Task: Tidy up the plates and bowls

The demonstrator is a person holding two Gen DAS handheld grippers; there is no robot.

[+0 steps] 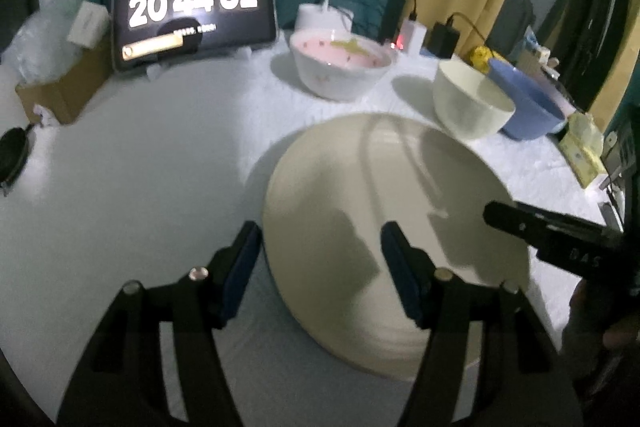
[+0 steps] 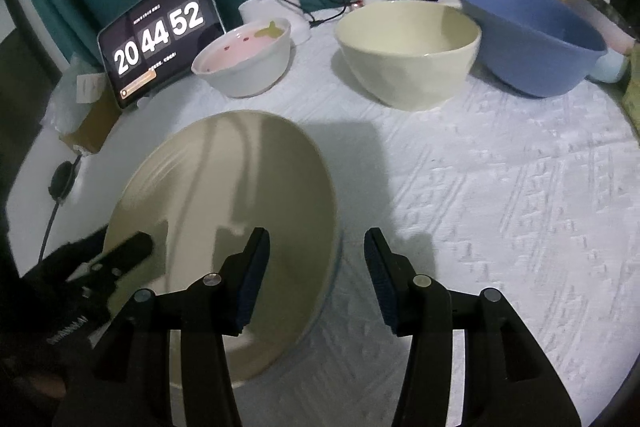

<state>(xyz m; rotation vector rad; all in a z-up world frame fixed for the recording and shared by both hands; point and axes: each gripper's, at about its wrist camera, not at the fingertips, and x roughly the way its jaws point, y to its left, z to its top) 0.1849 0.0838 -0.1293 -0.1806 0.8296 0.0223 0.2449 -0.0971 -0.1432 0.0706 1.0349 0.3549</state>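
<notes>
Straddling plate (image 1: pixel 384 211) rim — both tools, angled downward

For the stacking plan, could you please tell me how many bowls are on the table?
3: a white bowl with pink inside beside the clock tablet, a cream bowl mid-back, and a blue bowl far right. None seem hidden.
</notes>
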